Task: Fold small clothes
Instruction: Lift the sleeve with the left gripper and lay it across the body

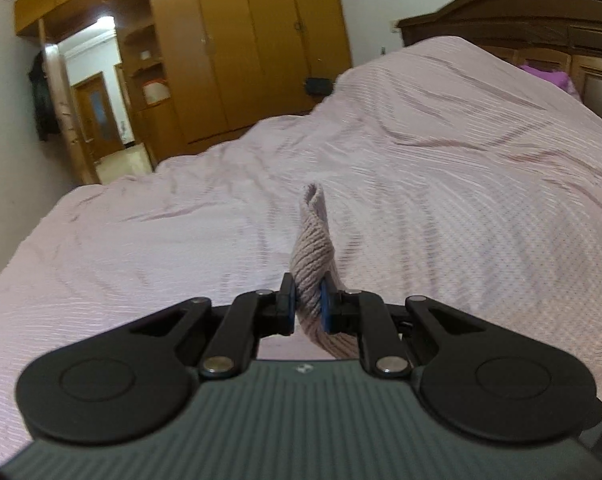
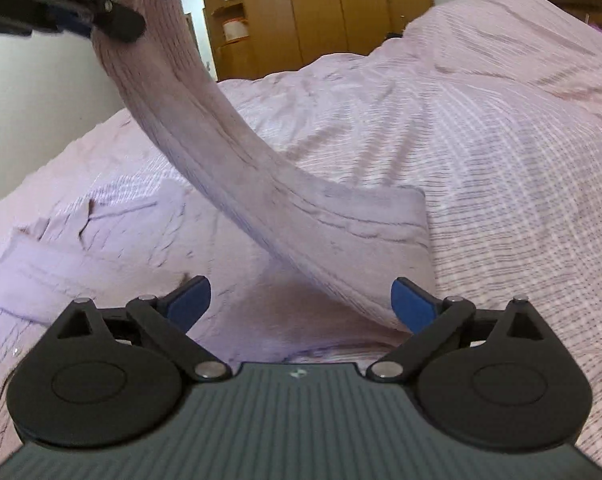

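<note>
The fold looks barely begun. The left gripper (image 1: 307, 306) has its jaws closed on one end of a pale mauve knitted garment (image 2: 237, 152) and holds that end raised well above the bed (image 2: 501, 128). The other end lies flat on the pink bedspread, its squared hem at the centre right of the right wrist view. No finished crease shows; the lifted end has yet to be carried over and laid down, and any further folds and smoothing remain.

The raised part is a long narrow strip, perhaps a sleeve. Its long axis runs from high at the far left, where it is pinched, curving down to the near right, where it meets the bed. More mauve knit (image 2: 61, 256) lies flat at the near left; whether it is the same piece I cannot tell.

The right gripper (image 2: 301, 300) hovers low over the resting part, jaws wide apart and holding nothing.
</note>
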`<action>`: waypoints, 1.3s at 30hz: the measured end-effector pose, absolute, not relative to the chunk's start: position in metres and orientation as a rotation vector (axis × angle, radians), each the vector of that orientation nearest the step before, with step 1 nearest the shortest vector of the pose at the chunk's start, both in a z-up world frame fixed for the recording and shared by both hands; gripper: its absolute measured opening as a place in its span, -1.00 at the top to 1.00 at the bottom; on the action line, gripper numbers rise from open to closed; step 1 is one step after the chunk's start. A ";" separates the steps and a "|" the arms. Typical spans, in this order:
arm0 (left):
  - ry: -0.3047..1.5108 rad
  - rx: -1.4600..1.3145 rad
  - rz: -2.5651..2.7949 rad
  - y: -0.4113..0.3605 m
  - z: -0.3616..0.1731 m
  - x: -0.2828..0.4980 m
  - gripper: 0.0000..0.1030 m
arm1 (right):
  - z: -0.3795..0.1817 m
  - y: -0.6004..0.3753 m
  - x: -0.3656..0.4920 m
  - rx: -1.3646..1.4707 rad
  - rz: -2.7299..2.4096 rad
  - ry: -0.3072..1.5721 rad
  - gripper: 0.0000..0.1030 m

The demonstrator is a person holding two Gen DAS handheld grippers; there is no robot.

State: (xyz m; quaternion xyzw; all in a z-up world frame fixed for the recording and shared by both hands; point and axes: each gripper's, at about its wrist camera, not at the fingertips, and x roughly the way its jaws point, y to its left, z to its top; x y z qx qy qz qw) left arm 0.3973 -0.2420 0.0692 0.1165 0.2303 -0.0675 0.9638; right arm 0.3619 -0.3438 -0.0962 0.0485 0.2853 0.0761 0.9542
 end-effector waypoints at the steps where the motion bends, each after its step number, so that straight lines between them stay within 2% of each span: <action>1: 0.464 0.235 -0.132 -0.234 0.072 0.397 0.72 | -0.097 -0.340 0.362 0.096 0.155 0.584 -0.98; 16: 0.464 0.219 0.040 -0.085 0.079 0.380 0.72 | -0.094 -0.272 0.343 0.039 0.149 0.625 -1.00; 28: 0.544 0.172 0.093 0.017 0.039 0.368 0.72 | -0.105 -0.247 0.348 -0.089 0.137 0.644 -1.00; 39: 0.651 0.148 0.082 0.058 -0.026 0.362 0.72 | -0.116 -0.246 0.359 -0.090 0.134 0.667 -1.00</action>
